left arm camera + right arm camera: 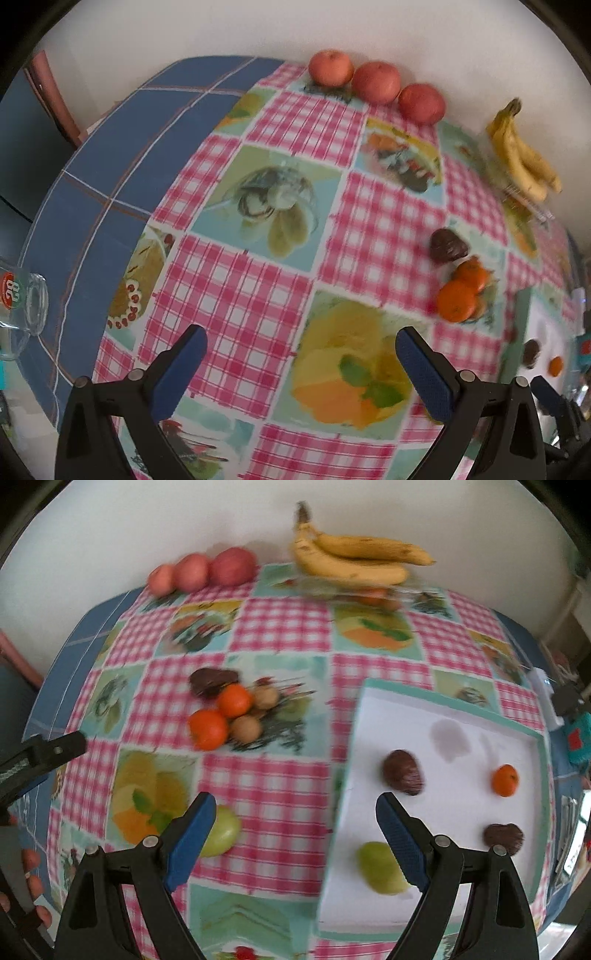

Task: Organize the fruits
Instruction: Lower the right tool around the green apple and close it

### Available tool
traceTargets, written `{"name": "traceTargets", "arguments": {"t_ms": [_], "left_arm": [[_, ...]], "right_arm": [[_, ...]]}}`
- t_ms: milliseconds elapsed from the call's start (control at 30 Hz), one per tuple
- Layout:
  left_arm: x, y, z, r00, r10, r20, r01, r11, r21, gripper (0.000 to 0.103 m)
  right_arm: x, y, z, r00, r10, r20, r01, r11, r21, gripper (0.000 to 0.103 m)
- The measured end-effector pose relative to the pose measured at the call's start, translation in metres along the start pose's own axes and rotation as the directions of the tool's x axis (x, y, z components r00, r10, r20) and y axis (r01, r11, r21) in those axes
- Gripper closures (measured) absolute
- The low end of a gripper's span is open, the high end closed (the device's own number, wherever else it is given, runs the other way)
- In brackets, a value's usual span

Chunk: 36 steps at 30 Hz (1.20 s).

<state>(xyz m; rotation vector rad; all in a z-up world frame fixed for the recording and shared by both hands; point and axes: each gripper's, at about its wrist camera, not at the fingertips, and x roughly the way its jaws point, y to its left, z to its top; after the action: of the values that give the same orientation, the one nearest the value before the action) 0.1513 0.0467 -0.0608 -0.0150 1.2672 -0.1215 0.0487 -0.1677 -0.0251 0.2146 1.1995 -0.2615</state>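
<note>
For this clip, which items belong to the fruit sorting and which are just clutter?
Job:
- white tray, already holding fruit
- green fruit on the cloth
- tangerines
- dark brown fruit
- apples
- bananas

Clutter:
- glass
- tablecloth

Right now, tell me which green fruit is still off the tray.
The green fruit lying on the checked tablecloth, beside the right gripper's left finger; the other green fruit already sits inside the white tray.
</note>
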Motion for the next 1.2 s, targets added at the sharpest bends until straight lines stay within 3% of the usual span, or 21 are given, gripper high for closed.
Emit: {"name": "traceTargets", "arguments": {"t_ms": [233,733,1033,1067,1133,1200], "left_arm": [[0.024,0.009,-0.006,0.997,0.027,-0.069,-0.029,0.999,-0.018,0.0],[0.033,0.002,-0.005,0.996,0.018,-0.084,-0.019,1.0,-0.003,0.0],[0.028,-0.002,-0.005,0.997,0.016,-0.076,-0.016,1.0,0.006,0.0],[0.028,-0.004,-0.005,0.997,0.015,-0.076,-0.014,1.0,0.011,0.0],[0.028,-0.007,-0.005,0.997,0.013,-0.074,-0.012,1.0,0.015,0.0],[0.027,-0.009,-0.006,0.997,0.011,-0.073,-0.01,1.0,0.015,0.0]], "right_arm": [[0.025,0.028,-0.009,0.997,0.016,-0.074,-0.021,0.997,-0.071,0.014],[0.076,0.062,-0.03,0.978,0.021,-0.206,-0.057,0.983,-0.174,0.014],[0.082,0.069,-0.03,0.982,-0.004,-0.19,-0.033,0.981,-0.194,0.015],[0.081,0.07,-0.03,0.983,-0.006,-0.184,-0.031,0.98,-0.199,0.016],[0.079,0.072,-0.027,0.984,-0.003,-0.176,-0.034,0.978,-0.204,0.033],[0.077,0.077,-0.027,0.985,0.01,-0.17,-0.046,0.977,-0.208,0.036]]}}
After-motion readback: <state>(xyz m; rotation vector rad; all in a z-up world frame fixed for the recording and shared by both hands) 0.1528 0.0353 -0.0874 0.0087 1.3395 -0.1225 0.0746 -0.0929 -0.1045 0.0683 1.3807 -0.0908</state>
